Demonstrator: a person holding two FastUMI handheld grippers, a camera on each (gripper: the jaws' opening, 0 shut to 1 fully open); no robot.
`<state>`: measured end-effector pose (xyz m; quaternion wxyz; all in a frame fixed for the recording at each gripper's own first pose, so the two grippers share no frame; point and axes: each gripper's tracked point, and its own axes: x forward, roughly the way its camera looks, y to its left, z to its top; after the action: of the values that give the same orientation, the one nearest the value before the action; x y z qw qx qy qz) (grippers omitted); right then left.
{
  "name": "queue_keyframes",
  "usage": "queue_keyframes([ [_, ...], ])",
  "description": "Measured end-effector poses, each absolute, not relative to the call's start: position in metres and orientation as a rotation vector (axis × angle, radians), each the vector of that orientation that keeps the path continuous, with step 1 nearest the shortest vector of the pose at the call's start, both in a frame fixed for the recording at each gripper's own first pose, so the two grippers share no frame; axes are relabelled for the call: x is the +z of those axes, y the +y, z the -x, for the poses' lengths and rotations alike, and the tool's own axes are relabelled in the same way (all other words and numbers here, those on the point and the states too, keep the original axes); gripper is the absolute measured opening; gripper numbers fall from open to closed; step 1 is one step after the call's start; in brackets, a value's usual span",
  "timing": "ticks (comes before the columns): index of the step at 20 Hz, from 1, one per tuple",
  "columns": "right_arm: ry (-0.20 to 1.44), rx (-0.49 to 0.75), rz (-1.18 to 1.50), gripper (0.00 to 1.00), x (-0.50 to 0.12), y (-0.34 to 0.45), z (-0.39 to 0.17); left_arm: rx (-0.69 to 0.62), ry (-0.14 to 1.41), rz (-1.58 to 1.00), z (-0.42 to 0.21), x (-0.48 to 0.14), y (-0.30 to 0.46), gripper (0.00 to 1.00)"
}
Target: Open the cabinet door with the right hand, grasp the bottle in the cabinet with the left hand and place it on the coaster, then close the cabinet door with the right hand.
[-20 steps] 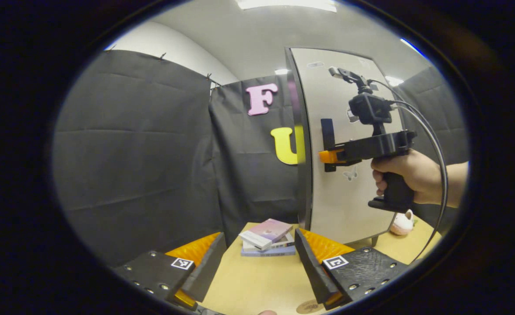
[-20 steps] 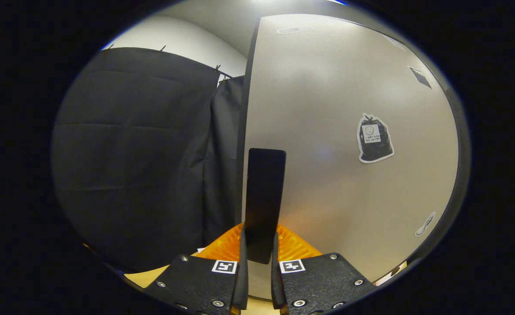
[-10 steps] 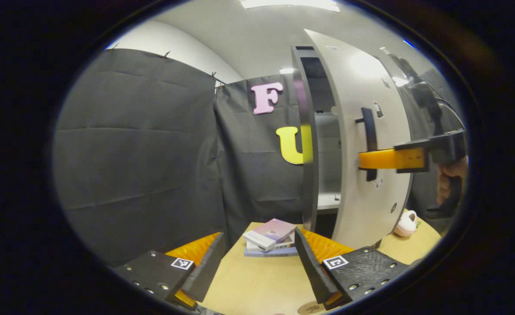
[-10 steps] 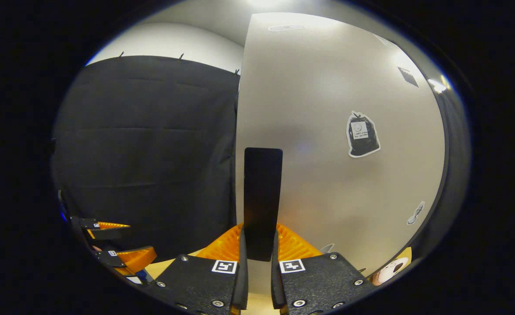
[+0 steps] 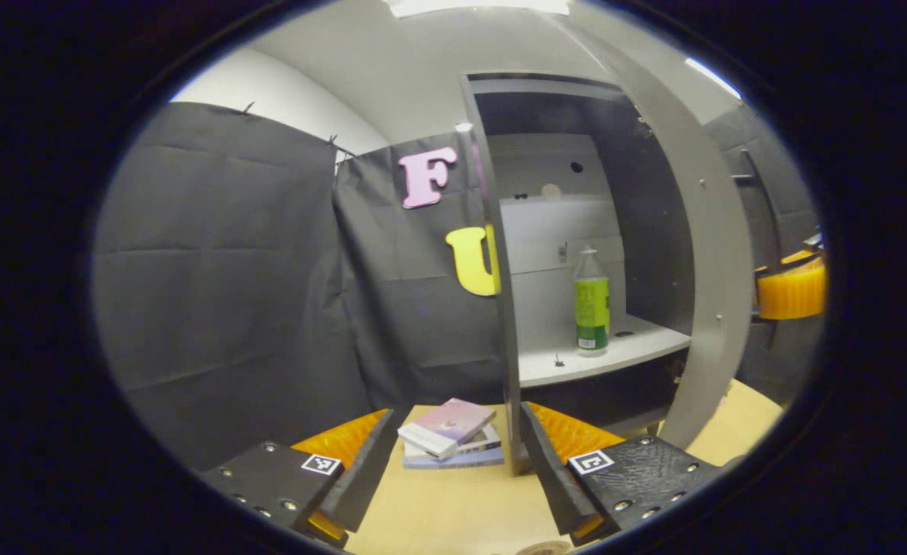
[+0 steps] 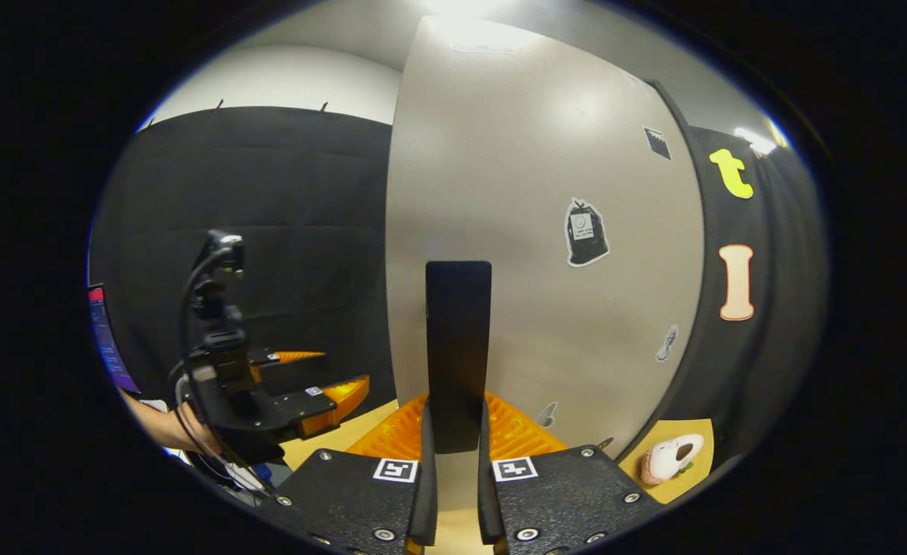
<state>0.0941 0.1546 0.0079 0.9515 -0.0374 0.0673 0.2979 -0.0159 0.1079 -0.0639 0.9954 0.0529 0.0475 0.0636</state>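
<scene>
While the right hand-held gripper [image 6: 453,462] clamps the door handle [image 6: 457,339], the bottle [image 5: 591,301] stands upright, left hand-held gripper [image 5: 453,455] wide

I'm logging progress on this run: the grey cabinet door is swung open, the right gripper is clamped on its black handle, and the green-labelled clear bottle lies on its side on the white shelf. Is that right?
Not quite. In the left gripper view the green-labelled clear bottle stands upright on the white shelf, not on its side. The rest holds: the grey cabinet door is swung open, and the right gripper view shows the right gripper clamped on the black handle.

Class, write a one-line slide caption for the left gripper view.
Cabinet door swung open, bottle upright on the shelf, left gripper open.
</scene>
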Motion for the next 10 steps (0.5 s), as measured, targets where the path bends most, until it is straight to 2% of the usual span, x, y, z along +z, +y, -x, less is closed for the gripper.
queue_keyframes([
  [10,0.161,0.438,0.076,0.2,0.011,0.118,-0.084,-0.038,-0.019,-0.13,-0.108,-0.027,-0.024,0.92],
])
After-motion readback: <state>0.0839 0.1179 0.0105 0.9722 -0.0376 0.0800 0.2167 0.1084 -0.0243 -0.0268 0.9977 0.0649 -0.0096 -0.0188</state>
